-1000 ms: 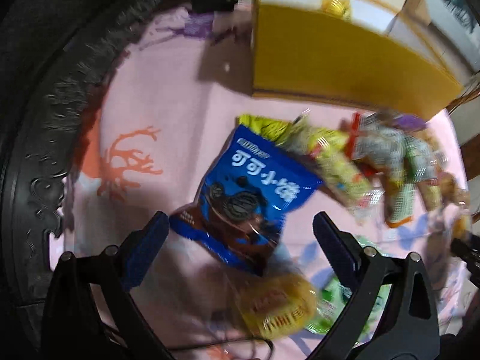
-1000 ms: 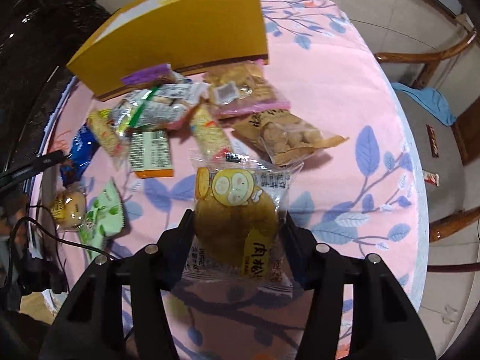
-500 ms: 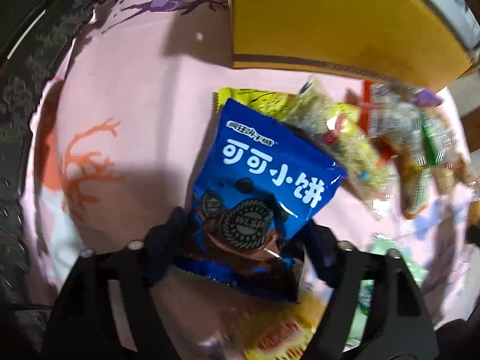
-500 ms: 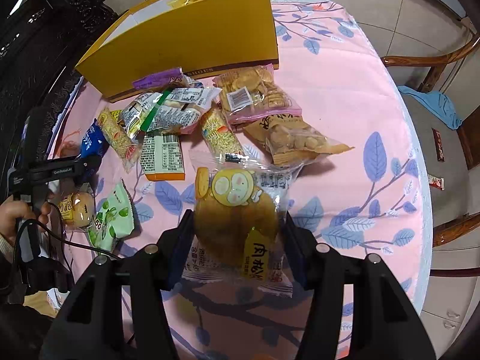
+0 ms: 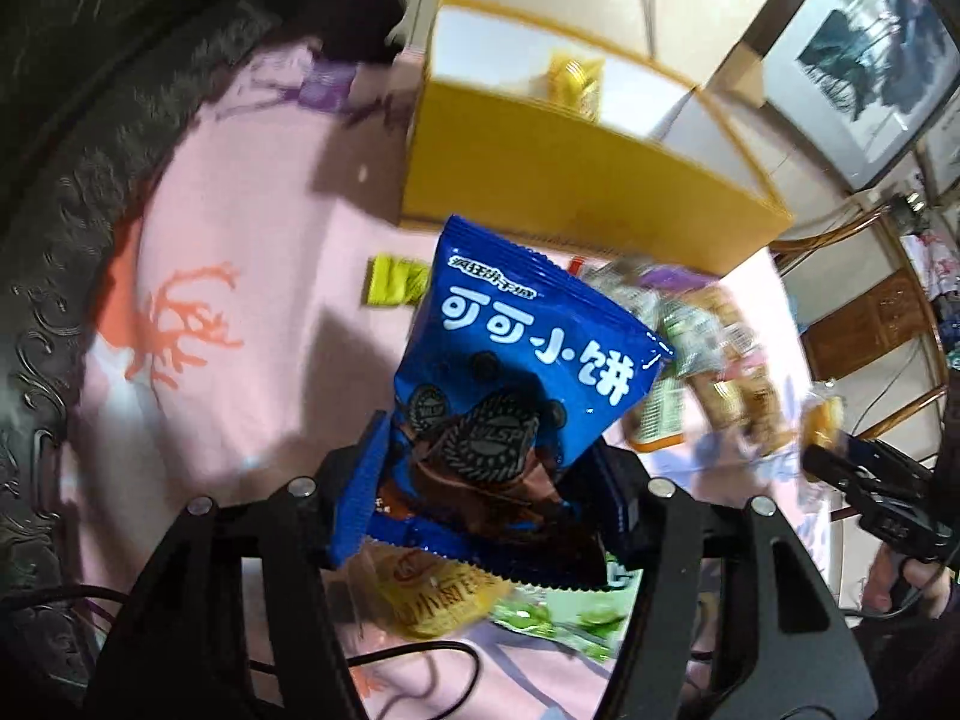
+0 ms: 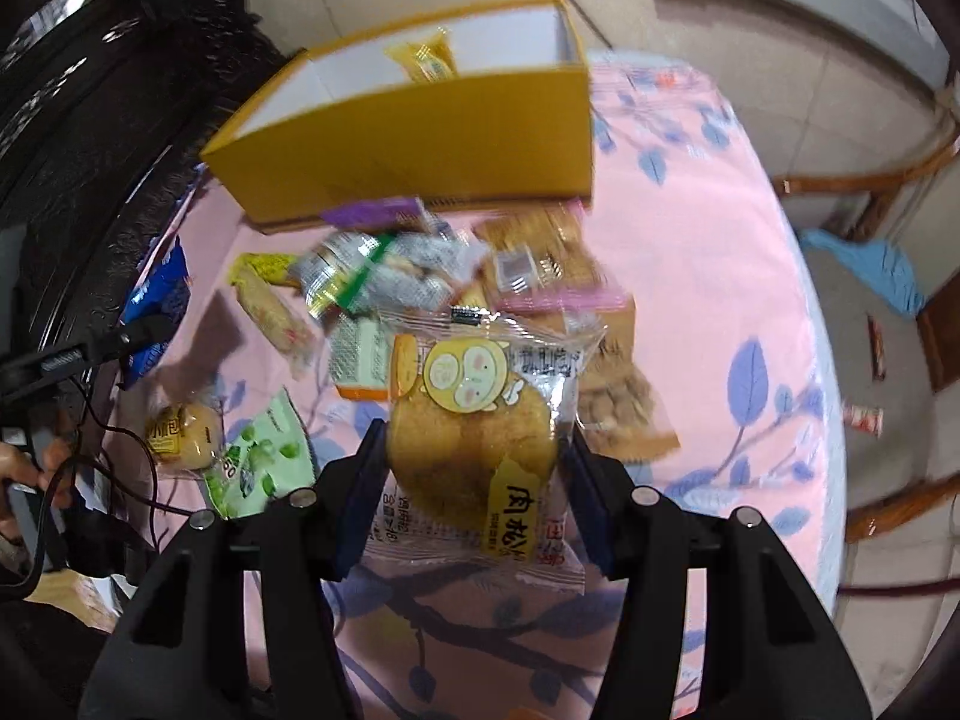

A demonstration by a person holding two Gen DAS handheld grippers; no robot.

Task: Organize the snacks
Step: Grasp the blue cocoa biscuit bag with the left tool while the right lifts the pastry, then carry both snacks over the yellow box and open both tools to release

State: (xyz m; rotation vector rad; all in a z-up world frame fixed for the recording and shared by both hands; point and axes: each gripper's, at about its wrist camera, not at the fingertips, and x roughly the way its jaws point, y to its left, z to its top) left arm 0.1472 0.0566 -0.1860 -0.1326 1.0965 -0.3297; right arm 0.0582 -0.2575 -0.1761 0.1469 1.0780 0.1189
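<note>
My left gripper (image 5: 489, 480) is shut on a blue cookie packet (image 5: 528, 360) and holds it above the pink tablecloth (image 5: 252, 324). My right gripper (image 6: 474, 468) is shut on a clear packet with a round golden bun (image 6: 480, 450), also held above the table. An open yellow box (image 5: 570, 180) stands at the far side; in the right wrist view the box (image 6: 432, 138) holds one yellow snack (image 6: 423, 60). A pile of mixed snack packets (image 6: 420, 276) lies in front of the box.
A small bun packet (image 6: 180, 432) and a green packet (image 6: 264, 462) lie near the left edge. Dark carved furniture (image 5: 72, 120) borders the table's left. Wooden chairs (image 6: 888, 192) and a blue cloth (image 6: 870, 264) stand to the right. A cable (image 6: 120, 456) hangs at the left.
My left gripper closed on the blue cookie packet and lifted it off the table. My right gripper, still holding the bun packet, moved closer to the yellow box.
</note>
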